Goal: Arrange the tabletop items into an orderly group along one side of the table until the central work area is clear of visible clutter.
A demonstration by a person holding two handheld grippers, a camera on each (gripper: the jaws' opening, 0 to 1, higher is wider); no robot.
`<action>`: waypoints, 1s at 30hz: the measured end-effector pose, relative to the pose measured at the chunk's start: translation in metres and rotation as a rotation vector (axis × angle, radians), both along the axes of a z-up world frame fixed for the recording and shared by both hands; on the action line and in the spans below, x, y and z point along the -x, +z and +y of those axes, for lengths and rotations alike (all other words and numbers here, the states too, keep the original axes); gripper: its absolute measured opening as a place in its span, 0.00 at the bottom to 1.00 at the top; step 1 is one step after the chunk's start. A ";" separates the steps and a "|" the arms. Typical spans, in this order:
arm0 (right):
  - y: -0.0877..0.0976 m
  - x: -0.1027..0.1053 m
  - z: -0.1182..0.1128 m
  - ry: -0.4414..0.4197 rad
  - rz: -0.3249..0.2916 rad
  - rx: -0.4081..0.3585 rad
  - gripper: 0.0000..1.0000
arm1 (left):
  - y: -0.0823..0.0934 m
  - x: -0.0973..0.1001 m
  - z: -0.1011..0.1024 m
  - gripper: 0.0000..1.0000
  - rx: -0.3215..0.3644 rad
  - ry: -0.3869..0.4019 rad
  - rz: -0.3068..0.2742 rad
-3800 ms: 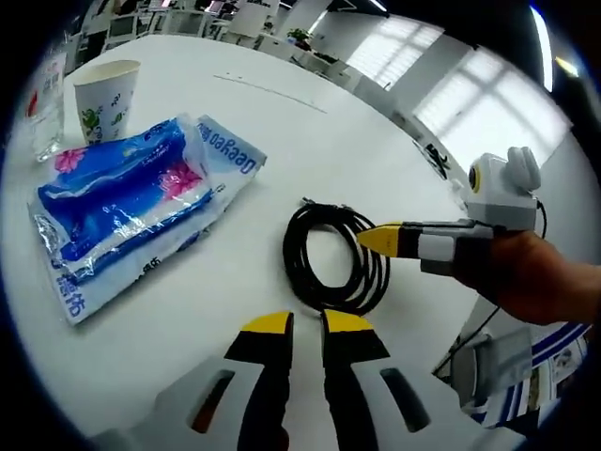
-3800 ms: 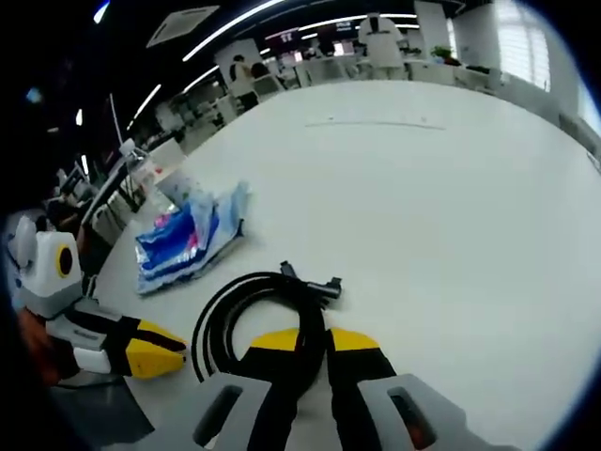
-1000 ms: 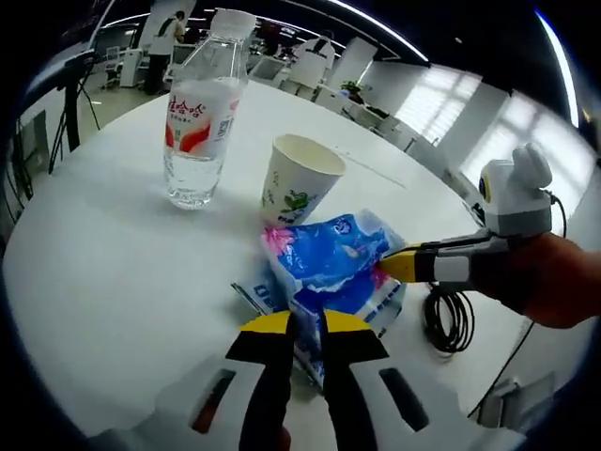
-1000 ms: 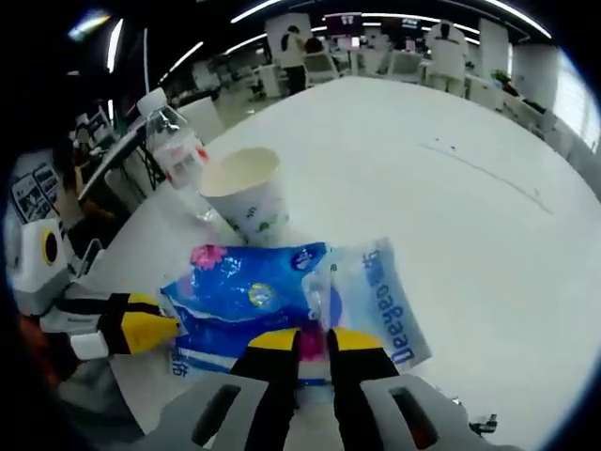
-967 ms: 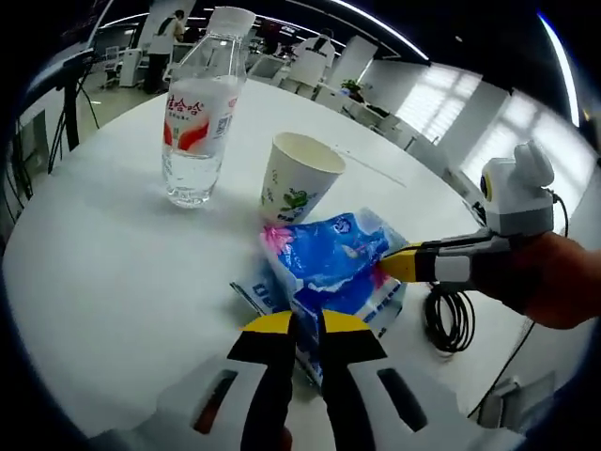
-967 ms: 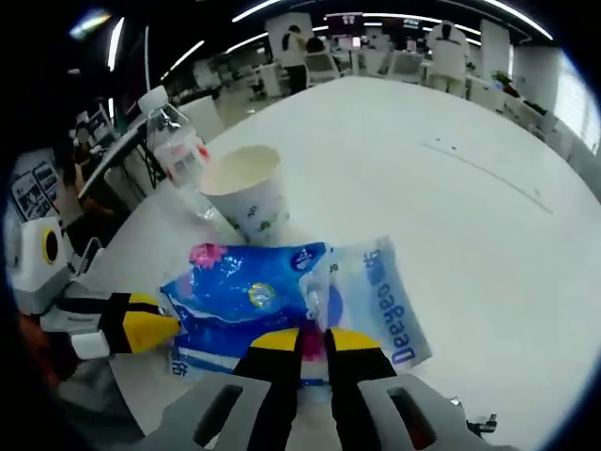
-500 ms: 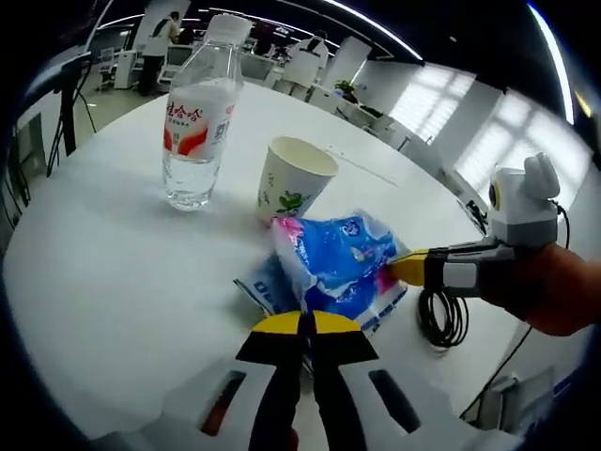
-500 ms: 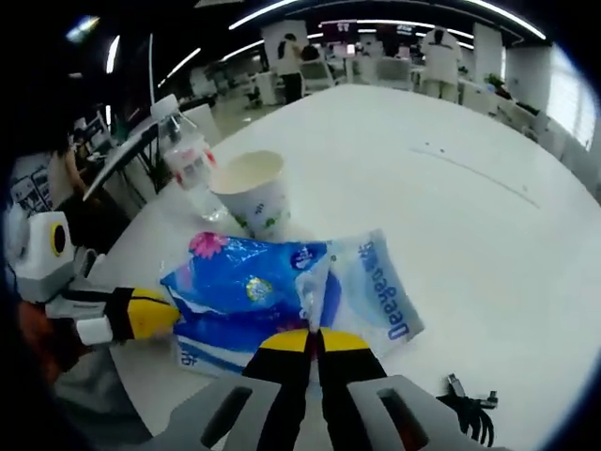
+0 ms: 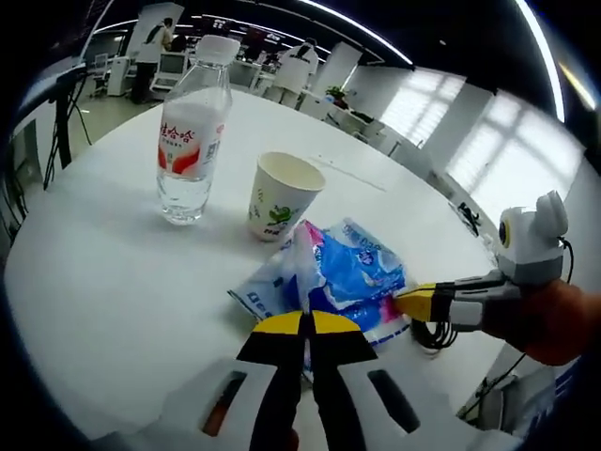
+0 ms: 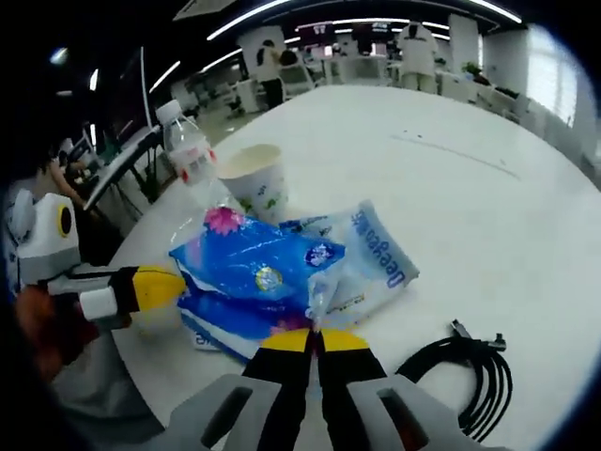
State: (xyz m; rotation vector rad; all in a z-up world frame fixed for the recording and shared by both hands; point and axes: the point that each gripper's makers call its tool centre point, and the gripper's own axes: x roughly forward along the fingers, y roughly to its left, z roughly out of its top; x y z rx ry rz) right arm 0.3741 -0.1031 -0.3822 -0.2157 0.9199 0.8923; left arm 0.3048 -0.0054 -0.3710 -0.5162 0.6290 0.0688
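Both grippers pinch tissue pack (image 9: 338, 277) film: left gripper (image 9: 305, 324) at near edge, right gripper (image 10: 315, 340) at opposite edge. Cup (image 9: 282, 195), bottle (image 9: 192, 132) just beyond pack.

Glossy crinkled plastic tissue pack (image 9: 343, 277), clear plastic bottle (image 9: 192, 132), matt paper cup (image 9: 283, 194), smooth white table (image 9: 103, 272).

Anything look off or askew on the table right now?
Only the tissue pack: its wrapper is crumpled and pulled up into peaks, because both tools, the left tool and the right tool, are shut on the plastic. The water bottle and paper cup stand upright; the black cable lies coiled.
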 end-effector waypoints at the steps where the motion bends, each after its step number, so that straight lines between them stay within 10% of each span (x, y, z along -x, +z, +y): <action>1: 0.001 0.000 -0.001 -0.034 0.013 -0.022 0.00 | 0.000 0.000 0.000 0.00 -0.010 -0.011 0.001; 30: 0.005 0.027 -0.031 -0.196 0.013 -0.031 0.00 | 0.012 0.010 -0.018 0.00 -0.015 -0.124 -0.050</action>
